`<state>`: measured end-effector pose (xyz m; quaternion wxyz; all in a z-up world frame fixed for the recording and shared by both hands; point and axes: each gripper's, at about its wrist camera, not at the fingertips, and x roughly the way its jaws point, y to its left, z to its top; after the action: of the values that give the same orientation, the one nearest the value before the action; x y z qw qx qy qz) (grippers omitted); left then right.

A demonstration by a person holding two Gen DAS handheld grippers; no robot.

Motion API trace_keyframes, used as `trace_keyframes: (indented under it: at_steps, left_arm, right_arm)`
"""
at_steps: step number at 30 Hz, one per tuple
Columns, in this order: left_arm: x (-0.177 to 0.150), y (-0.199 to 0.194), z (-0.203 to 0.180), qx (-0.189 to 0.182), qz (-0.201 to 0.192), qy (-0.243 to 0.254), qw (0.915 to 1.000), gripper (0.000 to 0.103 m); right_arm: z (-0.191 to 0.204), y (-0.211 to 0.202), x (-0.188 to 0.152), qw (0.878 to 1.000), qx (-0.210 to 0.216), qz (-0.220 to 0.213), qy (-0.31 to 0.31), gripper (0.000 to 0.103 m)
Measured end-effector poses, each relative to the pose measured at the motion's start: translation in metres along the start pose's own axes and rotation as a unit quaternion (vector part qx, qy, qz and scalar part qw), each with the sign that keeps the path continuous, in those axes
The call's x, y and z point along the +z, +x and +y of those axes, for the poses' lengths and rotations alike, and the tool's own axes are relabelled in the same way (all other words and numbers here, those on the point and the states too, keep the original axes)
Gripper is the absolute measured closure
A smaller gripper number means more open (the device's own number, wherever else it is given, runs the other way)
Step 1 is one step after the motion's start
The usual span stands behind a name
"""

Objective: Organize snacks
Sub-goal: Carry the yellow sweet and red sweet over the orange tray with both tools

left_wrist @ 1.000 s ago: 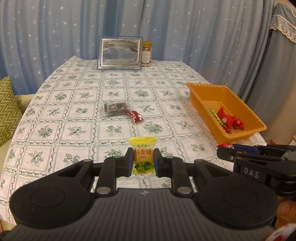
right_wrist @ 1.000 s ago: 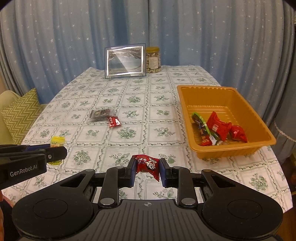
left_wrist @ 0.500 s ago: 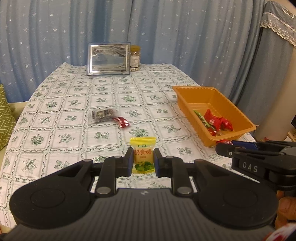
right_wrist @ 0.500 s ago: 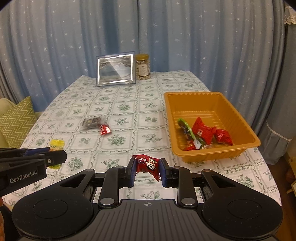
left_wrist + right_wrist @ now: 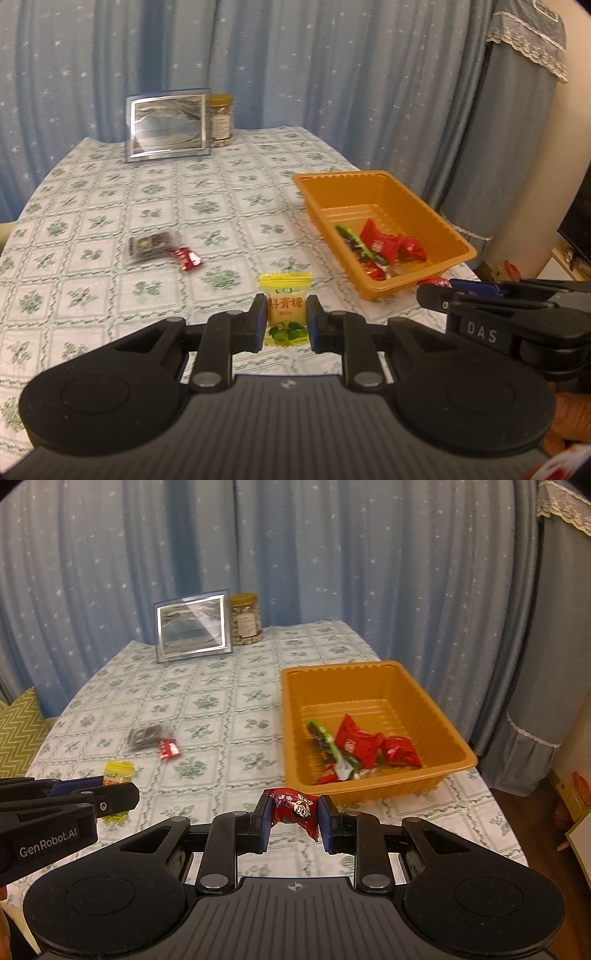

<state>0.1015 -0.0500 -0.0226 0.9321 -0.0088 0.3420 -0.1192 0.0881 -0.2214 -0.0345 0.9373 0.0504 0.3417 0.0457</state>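
My left gripper (image 5: 286, 319) is shut on a yellow candy packet (image 5: 285, 306), held upright above the tablecloth. My right gripper (image 5: 294, 818) is shut on a red snack packet (image 5: 295, 806), just short of the near rim of the orange tray (image 5: 436, 781). The tray (image 5: 432, 229) holds several red packets (image 5: 364, 744) and a green one (image 5: 325, 738). Left on the cloth lie a dark clear packet (image 5: 149, 245) and a small red packet (image 5: 186, 257), side by side. Each gripper shows in the other's view: the right one (image 5: 439, 290) and the left one (image 5: 118, 794).
A silver picture frame (image 5: 192, 627) and a jar of nuts (image 5: 245, 624) stand at the table's far end before blue curtains. A green zigzag cushion (image 5: 18, 734) sits off the left edge. The floral tablecloth (image 5: 229, 206) covers the table.
Both grippers, each still holding its packet, have pulled back and risen a little; the tray and table look farther away and shifted left in both views.
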Motion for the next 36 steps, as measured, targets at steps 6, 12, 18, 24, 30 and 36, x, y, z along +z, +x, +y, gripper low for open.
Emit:
trace_keyframes:
  at_steps: [6, 12, 18, 24, 30, 36]
  left_arm:
    - [0.01, 0.012, -0.019, -0.018, 0.001, 0.013, 0.9998, 0.083]
    - [0.02, 0.025, -0.033, -0.03, 0.002, 0.023, 0.9993, 0.083]
    - [0.03, 0.042, -0.044, -0.04, 0.005, 0.03, 0.9987, 0.083]
    - [0.044, 0.061, -0.053, -0.048, 0.005, 0.036, 0.9982, 0.083]
    - [0.058, 0.085, -0.06, -0.057, 0.006, 0.044, 0.9974, 0.083]
    - [0.072, 0.114, -0.068, -0.068, 0.012, 0.052, 0.9963, 0.083]
  right_arm:
    - [-0.02, 0.001, 0.002, 1.0, -0.013, -0.001, 0.015, 0.076]
    - [-0.039, 0.004, 0.006, 0.999, -0.025, -0.001, 0.026, 0.076]
    - [-0.054, 0.014, 0.012, 0.999, -0.034, 0.001, 0.035, 0.076]
    - [-0.067, 0.026, 0.021, 0.998, -0.042, 0.0, 0.039, 0.076]
    - [-0.083, 0.042, 0.034, 0.998, -0.046, -0.002, 0.043, 0.076]
    - [-0.1, 0.062, 0.054, 0.998, -0.048, -0.002, 0.048, 0.076]
